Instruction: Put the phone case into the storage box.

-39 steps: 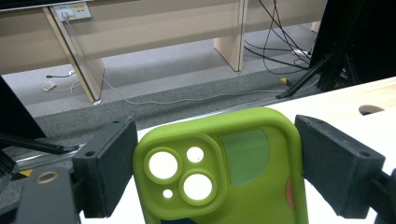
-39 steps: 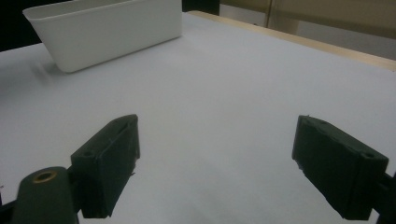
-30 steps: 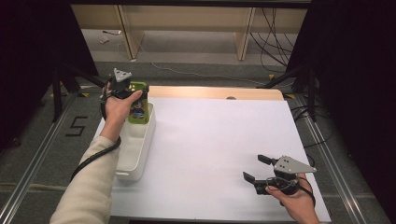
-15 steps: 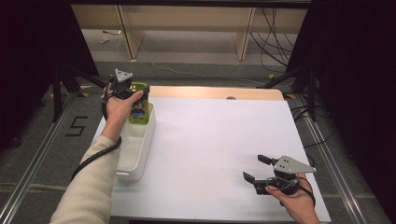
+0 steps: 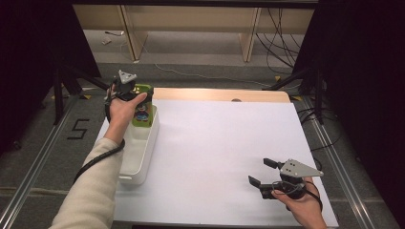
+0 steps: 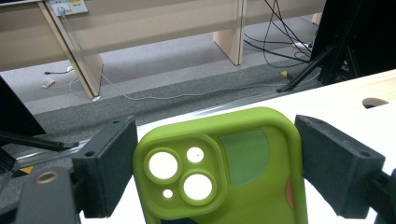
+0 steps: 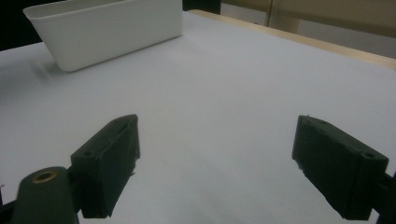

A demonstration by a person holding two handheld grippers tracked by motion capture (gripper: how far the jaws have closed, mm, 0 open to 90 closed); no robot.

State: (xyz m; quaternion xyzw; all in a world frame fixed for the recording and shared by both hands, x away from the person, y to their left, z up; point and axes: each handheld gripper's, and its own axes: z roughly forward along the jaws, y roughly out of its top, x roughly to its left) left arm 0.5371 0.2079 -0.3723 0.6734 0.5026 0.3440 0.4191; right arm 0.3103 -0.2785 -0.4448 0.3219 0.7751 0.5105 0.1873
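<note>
Phone case [image 6: 224, 168] sits between your left tool's [image 6: 217, 172] pads, over the bin's [image 5: 138, 157] far end.
The left tool grips it across its width, long axis running ahead; your right tool [image 5: 261, 172] rests open, well apart.

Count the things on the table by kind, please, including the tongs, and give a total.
Green phone case: 1
White bin: 1
Tongs: 2, left tongs and right tongs
Total: 4

Grey carpeted floor [image 5: 200, 52] with trailing cables [image 5: 282, 28] lies beyond the table, under wooden furniture legs [image 5: 248, 43].
</note>
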